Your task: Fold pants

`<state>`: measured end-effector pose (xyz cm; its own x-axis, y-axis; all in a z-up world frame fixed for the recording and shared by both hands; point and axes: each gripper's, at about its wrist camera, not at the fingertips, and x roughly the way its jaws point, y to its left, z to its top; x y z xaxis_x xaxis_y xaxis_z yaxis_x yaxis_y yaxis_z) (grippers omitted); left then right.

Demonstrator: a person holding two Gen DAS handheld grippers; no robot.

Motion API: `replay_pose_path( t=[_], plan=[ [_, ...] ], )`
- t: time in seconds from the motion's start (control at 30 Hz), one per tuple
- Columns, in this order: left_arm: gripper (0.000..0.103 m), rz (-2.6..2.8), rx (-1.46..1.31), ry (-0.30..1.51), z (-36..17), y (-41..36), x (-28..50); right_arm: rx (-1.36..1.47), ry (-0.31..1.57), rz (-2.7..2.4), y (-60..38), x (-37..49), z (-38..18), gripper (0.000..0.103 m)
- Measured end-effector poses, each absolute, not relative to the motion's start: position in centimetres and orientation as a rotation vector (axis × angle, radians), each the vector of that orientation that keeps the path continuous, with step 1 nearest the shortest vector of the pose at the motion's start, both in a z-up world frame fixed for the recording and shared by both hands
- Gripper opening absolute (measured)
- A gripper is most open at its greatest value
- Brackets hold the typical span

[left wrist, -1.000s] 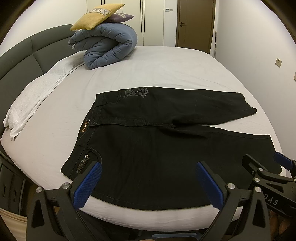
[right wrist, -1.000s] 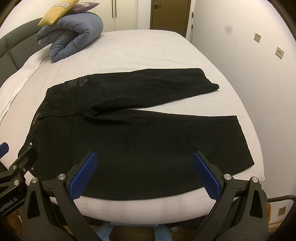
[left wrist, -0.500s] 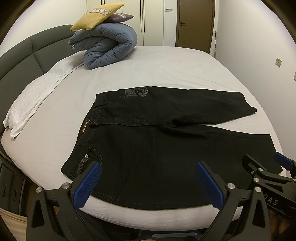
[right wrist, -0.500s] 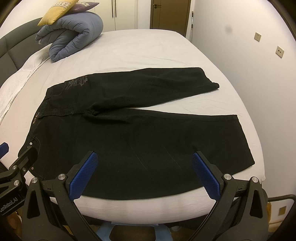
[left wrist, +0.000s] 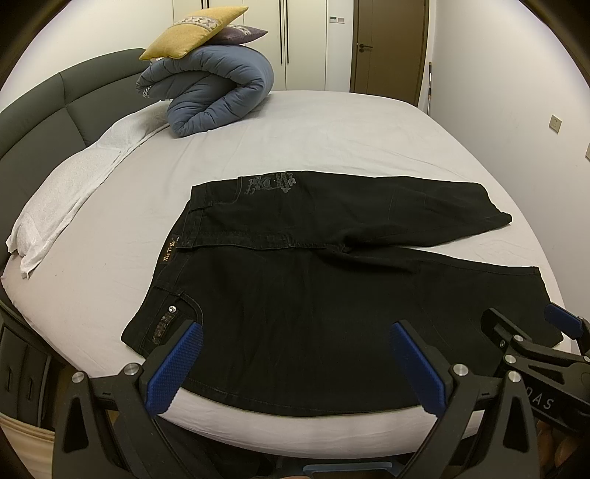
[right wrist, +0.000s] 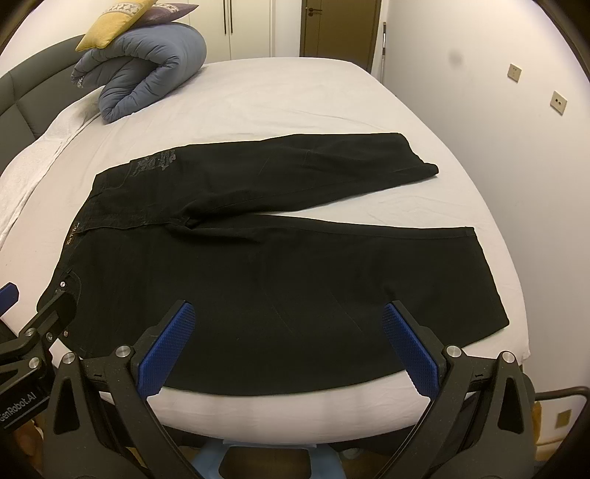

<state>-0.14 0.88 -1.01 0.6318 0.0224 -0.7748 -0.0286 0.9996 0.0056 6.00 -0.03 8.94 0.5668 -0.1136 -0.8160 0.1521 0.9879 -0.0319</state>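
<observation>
Black pants [left wrist: 313, 287] [right wrist: 265, 265] lie spread flat on the bed, waistband to the left, both legs running right in a shallow V. The far leg ends near the right bed edge; the near leg lies along the front edge. My left gripper [left wrist: 295, 353] hovers open above the near edge of the pants beside the front pocket, holding nothing. My right gripper [right wrist: 287, 339] stands open over the near leg, also empty. Each gripper shows at the side of the other's view.
The bed [left wrist: 332, 147] has a grey sheet and a dark padded headboard [left wrist: 55, 110] at the left. A rolled blue duvet [left wrist: 214, 95] with two cushions [left wrist: 195, 33] sits at the far left. A white towel [left wrist: 70, 191] lies along the headboard. A wall stands close on the right.
</observation>
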Motion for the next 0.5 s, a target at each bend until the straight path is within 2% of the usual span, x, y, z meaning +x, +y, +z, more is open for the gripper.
replay_pose_path(
  t=[0.5],
  plan=[
    [0.103,0.029,-0.006,0.887,-0.99,0.86,-0.1,0.046,0.959,-0.153,0.15,5.93,8.76,0.103]
  ],
)
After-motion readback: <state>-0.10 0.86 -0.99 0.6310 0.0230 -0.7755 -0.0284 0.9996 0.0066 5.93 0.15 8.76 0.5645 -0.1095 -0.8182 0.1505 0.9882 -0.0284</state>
